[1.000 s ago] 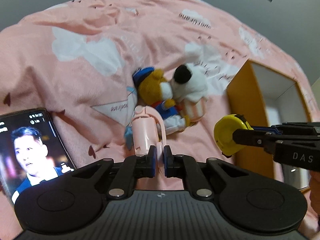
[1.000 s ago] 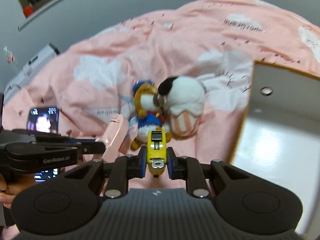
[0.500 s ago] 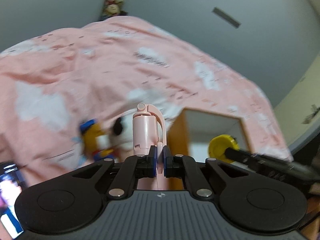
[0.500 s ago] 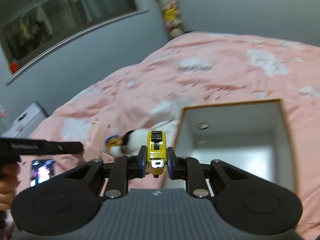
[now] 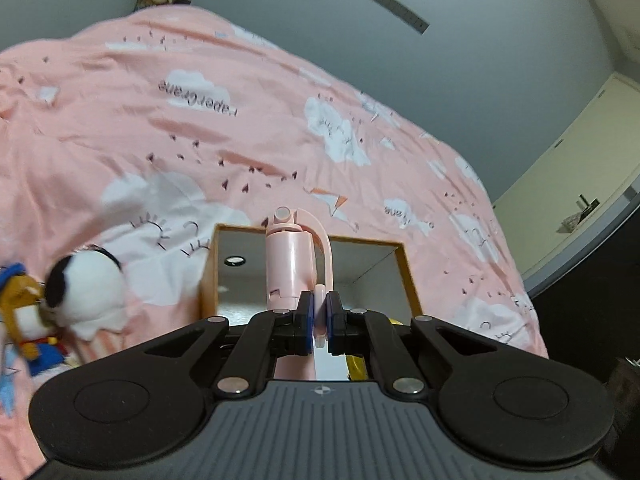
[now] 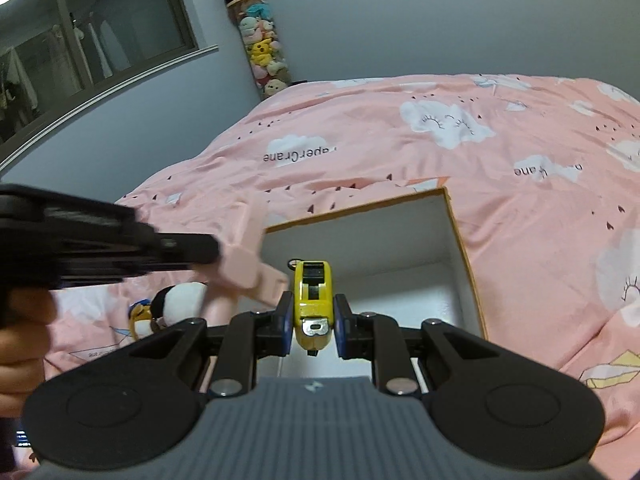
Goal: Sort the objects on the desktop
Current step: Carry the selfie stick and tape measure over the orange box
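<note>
Beneath both of your tools spreads the pink bedspread (image 5: 248, 128), printed with white clouds and paper cranes, filling most of either view; on it sits the open box (image 6: 460, 224), orange-edged with a white inside, its mouth facing up toward you; in the left wrist view the same box (image 5: 404, 264) lies straight ahead past the fingers; to the left of the box on the bedspread rest the plush toys (image 5: 80, 292), a white one with a black patch lying against a brown one in blue, and in the right wrist view these toys (image 6: 176, 304) peek out low beside the box's left wall; your left gripper (image 5: 319, 316) has its blue pads pinched nearly together on the thin handle of the pink bottle (image 5: 290, 264), which stands up in front of the camera over the box opening; from the right wrist view that left tool (image 6: 108, 248) reaches in from the left, blurred, with the pink bottle (image 6: 244, 256) held above the box's near left corner; your right gripper (image 6: 313, 322) is clamped on the yellow tape measure (image 6: 313, 296), pads pressing its two flat sides, holding it over the box's near edge, metal tab toward the camera.
</note>
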`<action>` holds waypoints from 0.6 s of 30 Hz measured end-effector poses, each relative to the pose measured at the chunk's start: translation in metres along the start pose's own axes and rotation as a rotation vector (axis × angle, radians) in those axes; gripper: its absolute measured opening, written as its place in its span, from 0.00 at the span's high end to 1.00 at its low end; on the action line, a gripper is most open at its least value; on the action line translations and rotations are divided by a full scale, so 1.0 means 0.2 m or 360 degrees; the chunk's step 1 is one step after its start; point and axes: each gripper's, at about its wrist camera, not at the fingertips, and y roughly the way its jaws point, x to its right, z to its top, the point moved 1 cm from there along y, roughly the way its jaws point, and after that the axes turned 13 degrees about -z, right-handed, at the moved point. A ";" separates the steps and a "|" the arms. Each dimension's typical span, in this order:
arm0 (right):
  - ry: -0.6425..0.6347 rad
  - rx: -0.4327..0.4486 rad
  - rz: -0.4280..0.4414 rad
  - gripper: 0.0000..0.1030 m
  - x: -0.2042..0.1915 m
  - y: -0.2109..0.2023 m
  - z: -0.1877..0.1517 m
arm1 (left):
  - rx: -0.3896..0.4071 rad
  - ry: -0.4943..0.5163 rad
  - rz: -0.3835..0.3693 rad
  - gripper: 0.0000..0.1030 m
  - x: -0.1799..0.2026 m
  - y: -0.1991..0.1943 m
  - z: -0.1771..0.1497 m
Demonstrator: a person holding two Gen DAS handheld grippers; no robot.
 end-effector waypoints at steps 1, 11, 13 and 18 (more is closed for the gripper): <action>0.0004 -0.0005 -0.0003 0.80 0.00 0.01 0.00 | -0.0022 -0.0015 0.0013 0.94 -0.01 0.05 0.00; 0.0020 -0.0065 -0.0008 0.80 0.04 0.10 -0.04 | -0.0124 -0.0116 0.0027 0.94 -0.11 0.32 -0.03; 0.0017 -0.0074 -0.0016 0.80 0.04 0.12 -0.05 | -0.0126 -0.0152 0.0020 0.94 -0.14 0.35 -0.04; -0.0013 -0.0087 -0.0061 0.80 0.04 0.16 -0.06 | -0.0137 -0.0039 0.0084 0.94 -0.12 0.40 -0.08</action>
